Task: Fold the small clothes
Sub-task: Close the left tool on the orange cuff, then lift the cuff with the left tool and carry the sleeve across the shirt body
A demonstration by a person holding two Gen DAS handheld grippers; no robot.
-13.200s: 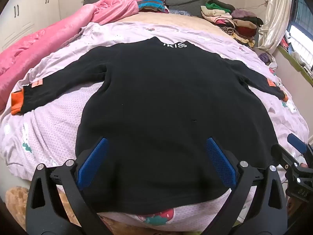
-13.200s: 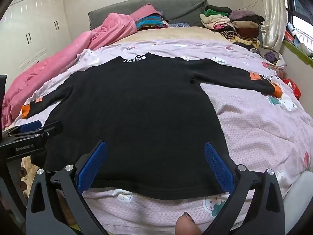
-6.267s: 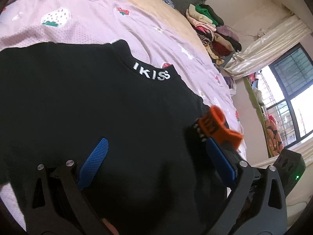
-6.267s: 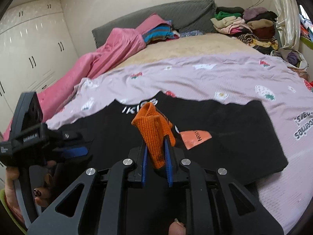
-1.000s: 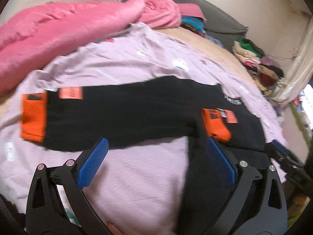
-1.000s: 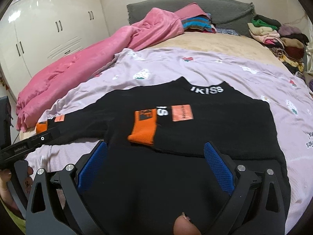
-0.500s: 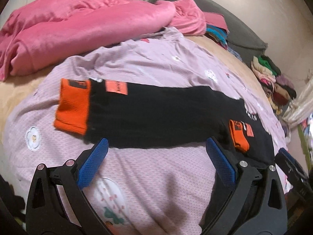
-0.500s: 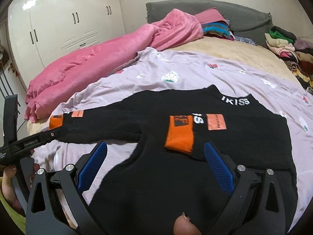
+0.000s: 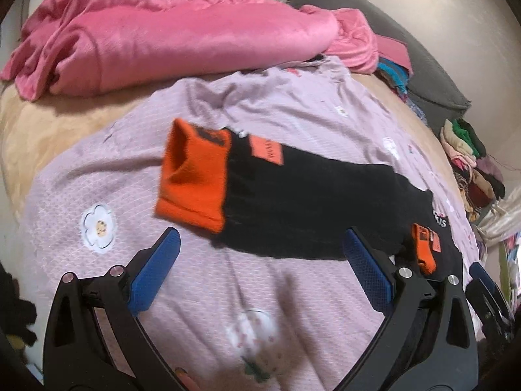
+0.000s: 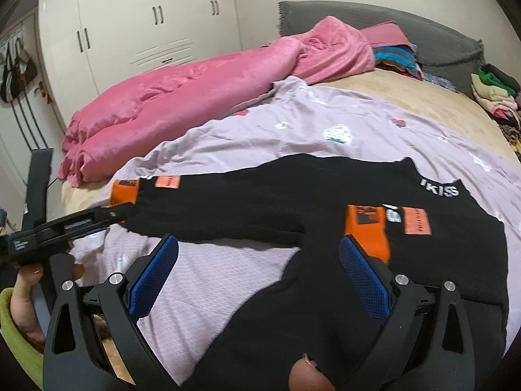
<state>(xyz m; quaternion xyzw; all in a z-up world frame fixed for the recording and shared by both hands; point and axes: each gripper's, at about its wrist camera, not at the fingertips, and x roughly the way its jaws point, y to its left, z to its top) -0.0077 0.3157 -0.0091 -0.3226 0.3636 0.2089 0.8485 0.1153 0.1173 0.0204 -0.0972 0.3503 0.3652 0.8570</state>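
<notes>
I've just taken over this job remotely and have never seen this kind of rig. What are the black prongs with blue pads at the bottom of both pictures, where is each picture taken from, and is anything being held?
There is no robot arm. A person holds a two-finger tool in each hand, and each tool carries a wide-angle camera looking forward along its fingers. The prongs are those tools: the left gripper in the left wrist view, the right gripper in the right wrist view. Both have their jaws wide open and hold nothing.

A black sweater lies on a lilac bedsheet. One sleeve is already folded across the chest, its orange cuff lying on the body. The other sleeve lies stretched out, and the left gripper faces that sleeve's orange cuff. A pink blanket lies behind.
</notes>
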